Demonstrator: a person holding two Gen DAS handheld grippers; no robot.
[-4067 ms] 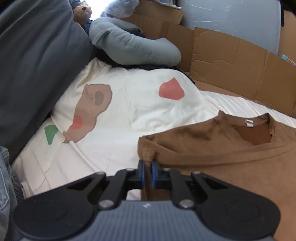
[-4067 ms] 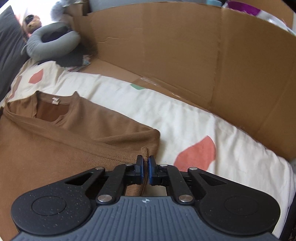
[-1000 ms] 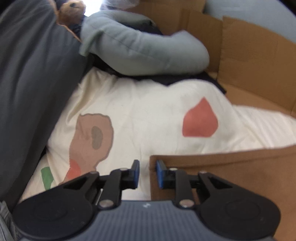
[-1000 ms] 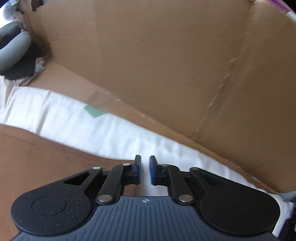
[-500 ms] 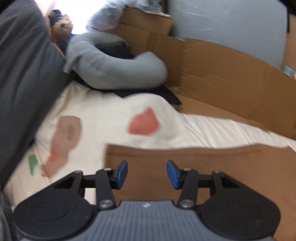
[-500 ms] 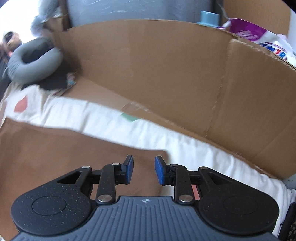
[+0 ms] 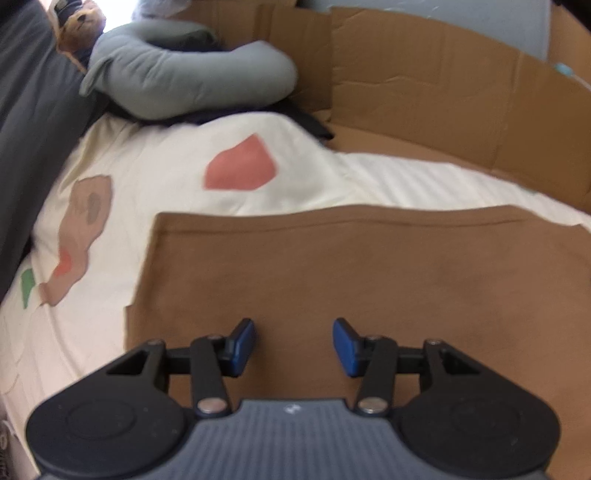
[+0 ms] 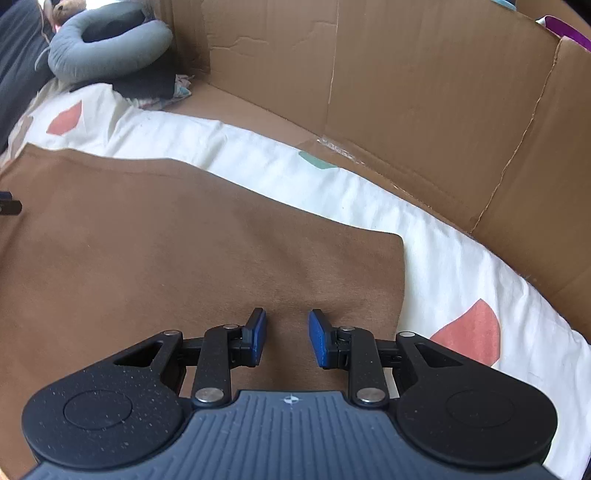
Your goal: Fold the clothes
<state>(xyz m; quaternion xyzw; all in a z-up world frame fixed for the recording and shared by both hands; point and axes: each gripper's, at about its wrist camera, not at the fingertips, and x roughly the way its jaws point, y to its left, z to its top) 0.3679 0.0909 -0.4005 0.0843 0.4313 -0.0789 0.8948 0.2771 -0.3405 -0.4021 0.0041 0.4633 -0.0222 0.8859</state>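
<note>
A brown shirt (image 7: 351, 266) lies folded flat on the cream patterned bed sheet (image 7: 155, 173), its straight far edge running across the bed. My left gripper (image 7: 294, 345) hangs open just above the shirt's left part, with nothing between its blue pads (image 7: 242, 345). In the right wrist view the same brown shirt (image 8: 166, 240) fills the left and middle. Over its right part, close to the right-hand corner, my right gripper (image 8: 287, 338) stands open and holds nothing. A dark tip of the left gripper (image 8: 9, 205) shows at that view's left edge.
Cardboard walls (image 8: 406, 92) stand along the bed's far side and right. A grey neck pillow (image 7: 184, 85) lies on dark cloth (image 8: 147, 83) at the far left, with a teddy bear (image 7: 79, 26) behind it. A dark grey cushion (image 7: 29, 110) borders the left side.
Both grippers went from nearly shut at the shirt's far corners to open. They drew back toward the near side, and more of the flat shirt now lies ahead of them.
</note>
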